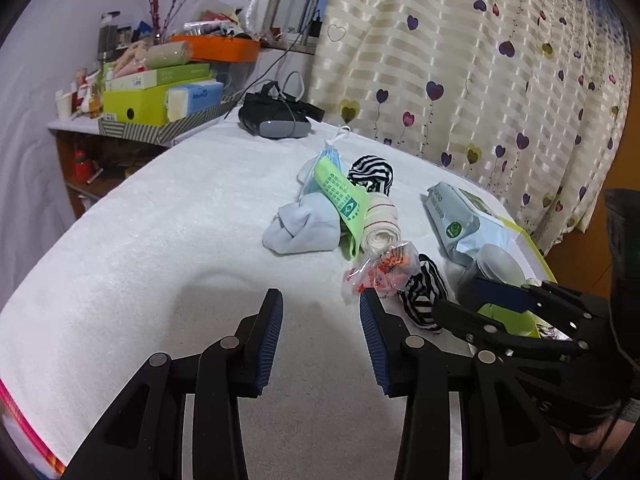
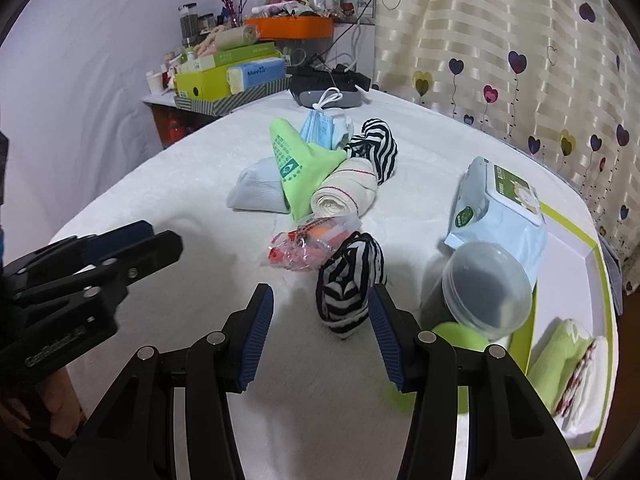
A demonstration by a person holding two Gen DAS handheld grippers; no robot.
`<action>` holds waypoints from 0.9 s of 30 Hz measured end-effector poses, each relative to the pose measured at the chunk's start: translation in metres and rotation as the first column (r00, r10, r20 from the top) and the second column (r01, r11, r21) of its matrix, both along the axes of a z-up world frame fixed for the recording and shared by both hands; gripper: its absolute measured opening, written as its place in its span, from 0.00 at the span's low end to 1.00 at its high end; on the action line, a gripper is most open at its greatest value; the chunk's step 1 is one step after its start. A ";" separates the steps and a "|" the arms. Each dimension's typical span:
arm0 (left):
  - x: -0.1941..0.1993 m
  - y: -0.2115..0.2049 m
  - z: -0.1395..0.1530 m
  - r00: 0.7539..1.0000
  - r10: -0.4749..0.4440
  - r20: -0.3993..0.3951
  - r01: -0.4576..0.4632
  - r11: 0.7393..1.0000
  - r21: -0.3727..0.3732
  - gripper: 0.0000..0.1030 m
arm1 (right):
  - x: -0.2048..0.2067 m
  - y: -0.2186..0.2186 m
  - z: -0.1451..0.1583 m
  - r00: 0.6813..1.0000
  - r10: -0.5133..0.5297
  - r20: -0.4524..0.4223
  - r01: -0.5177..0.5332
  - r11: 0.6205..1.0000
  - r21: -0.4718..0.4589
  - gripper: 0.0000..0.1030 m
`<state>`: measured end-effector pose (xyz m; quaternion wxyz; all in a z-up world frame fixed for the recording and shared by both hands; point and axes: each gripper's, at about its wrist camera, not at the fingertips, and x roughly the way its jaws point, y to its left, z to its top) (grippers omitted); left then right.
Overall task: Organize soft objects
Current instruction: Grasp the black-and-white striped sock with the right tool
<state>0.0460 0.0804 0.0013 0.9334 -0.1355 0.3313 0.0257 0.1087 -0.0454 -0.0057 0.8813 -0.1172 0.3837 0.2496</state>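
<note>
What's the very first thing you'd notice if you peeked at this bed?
A jumble of soft things sits mid-bed on the white fluffy blanket: a bright green printed cloth draped over a pale blue sock and a cream rolled towel. Nearer, a black-and-white striped sock ball lies just ahead of the open right gripper. The heart-patterned striped curtain fills the right side.

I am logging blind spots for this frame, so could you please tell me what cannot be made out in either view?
- Tray contents: right wrist view; cut by the edge, hidden behind the cup and wipes.
- Print on the green cloth: both views, too small.
- Shelf clutter: both views, far and blurred.
- Right gripper in the left wrist view: fingers overlap, gap unclear.
</note>
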 end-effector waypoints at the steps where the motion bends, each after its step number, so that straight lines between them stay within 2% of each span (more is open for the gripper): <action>1: 0.000 0.001 0.000 1.000 -0.002 0.001 0.002 1.000 -0.005 0.38 | 0.003 0.003 -0.001 1.000 0.000 0.000 0.000 1.000 -0.014 0.49; 7: -0.002 0.013 -0.005 1.000 0.020 0.001 -0.020 0.999 -0.034 0.39 | 0.019 0.014 -0.008 1.000 -0.005 -0.027 0.003 0.998 -0.061 0.49; 17: -0.005 0.031 -0.011 0.999 0.036 0.015 -0.035 0.996 -0.085 0.39 | 0.039 0.030 -0.028 0.996 -0.043 -0.079 0.026 0.978 -0.209 0.49; 20: -0.006 0.035 -0.012 0.999 0.040 0.018 -0.038 0.994 -0.099 0.39 | 0.044 0.031 -0.036 0.992 -0.049 -0.118 0.023 0.977 -0.211 0.49; 23: -0.007 0.038 -0.013 0.998 0.050 0.022 -0.048 0.993 -0.106 0.39 | 0.044 0.032 -0.038 0.992 -0.050 -0.117 0.025 0.979 -0.204 0.49; 24: -0.008 0.039 -0.013 0.998 0.051 0.023 -0.048 0.993 -0.108 0.39 | 0.044 0.031 -0.037 0.992 -0.048 -0.117 0.024 0.980 -0.198 0.47; 25: -0.008 0.039 -0.013 0.998 0.051 0.023 -0.048 0.993 -0.109 0.39 | 0.042 0.032 -0.038 0.993 -0.040 -0.110 0.017 0.979 -0.203 0.38; 27: -0.008 0.039 -0.013 0.998 0.049 0.025 -0.046 0.993 -0.108 0.39 | 0.040 0.035 -0.039 0.994 -0.027 -0.103 0.004 0.975 -0.222 0.30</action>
